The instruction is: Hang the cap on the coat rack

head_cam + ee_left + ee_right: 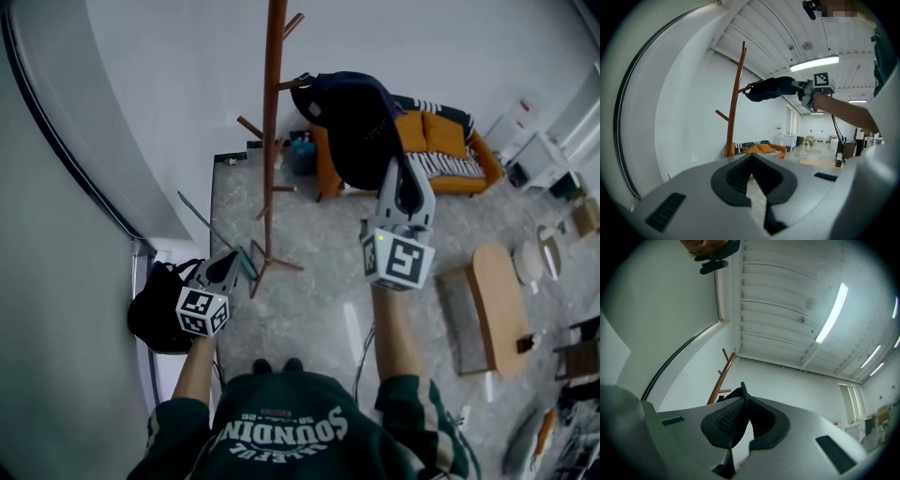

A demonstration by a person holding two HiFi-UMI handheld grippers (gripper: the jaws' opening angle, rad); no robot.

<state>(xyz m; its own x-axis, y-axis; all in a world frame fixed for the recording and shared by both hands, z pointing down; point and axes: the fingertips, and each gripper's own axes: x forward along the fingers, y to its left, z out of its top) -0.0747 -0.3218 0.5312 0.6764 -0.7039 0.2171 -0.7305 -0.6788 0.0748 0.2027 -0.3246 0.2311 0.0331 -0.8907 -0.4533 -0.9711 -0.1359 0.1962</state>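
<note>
The brown wooden coat rack stands on the floor ahead of me, with short pegs up its pole. A black cap hangs in the air to its right, and its left edge touches an upper peg. My right gripper is shut on the cap's edge; in the right gripper view a thin black edge of the cap rises between the jaws of the right gripper, with the rack behind. My left gripper is low beside the rack's base, shut and holding nothing. The left gripper view shows the left gripper, the rack and the cap.
A black bag lies on the floor by the curved white wall at the left. An orange sofa stands behind the rack. A wooden table is at the right, with white cabinets beyond.
</note>
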